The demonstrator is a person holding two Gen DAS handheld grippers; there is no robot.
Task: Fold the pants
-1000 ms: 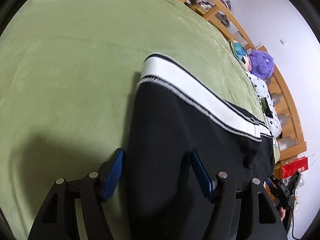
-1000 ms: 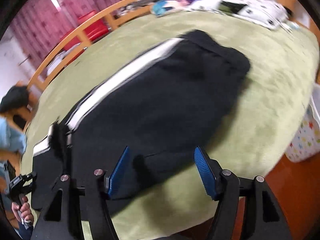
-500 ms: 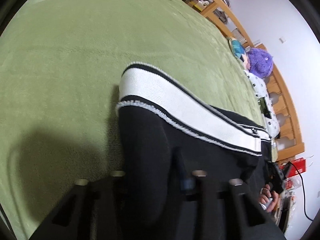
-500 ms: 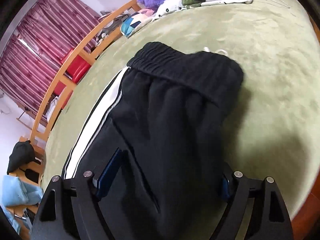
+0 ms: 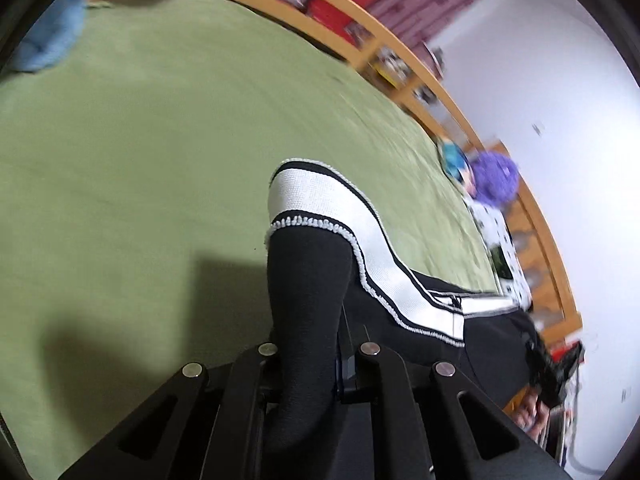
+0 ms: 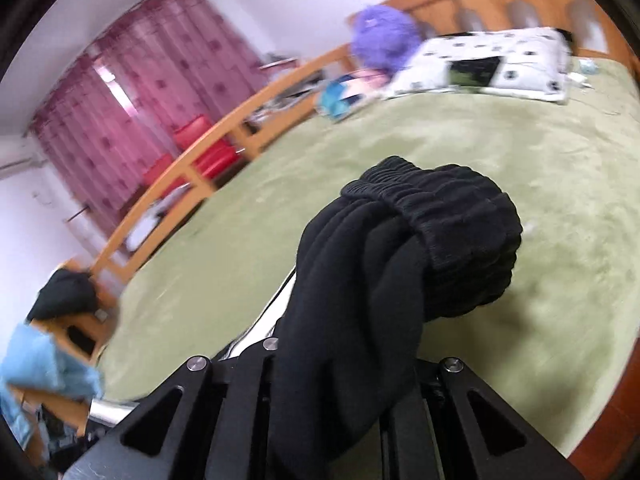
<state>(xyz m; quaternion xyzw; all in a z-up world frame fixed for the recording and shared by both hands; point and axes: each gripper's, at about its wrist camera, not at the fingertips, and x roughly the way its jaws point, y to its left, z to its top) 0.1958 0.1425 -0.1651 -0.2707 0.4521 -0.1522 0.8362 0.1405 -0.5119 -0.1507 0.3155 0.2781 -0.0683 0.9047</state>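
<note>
At the bottom of the left wrist view, the left gripper (image 5: 310,364) has just closed its jaws and pinches the black leg end of the pants (image 5: 316,280), which rise to the centre with the white stripe. In the right wrist view the right gripper (image 6: 340,376), also just closed, pinches the bunched waistband at centre. Behind lies the green blanket (image 6: 520,140).

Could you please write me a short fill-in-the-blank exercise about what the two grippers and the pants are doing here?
1. The left gripper is shut on the pants' ____ end.
2. The right gripper is shut on the pants' elastic ____ end.
3. The bed's blanket is ____ in colour.

Missing: hem; waistband; green
</note>
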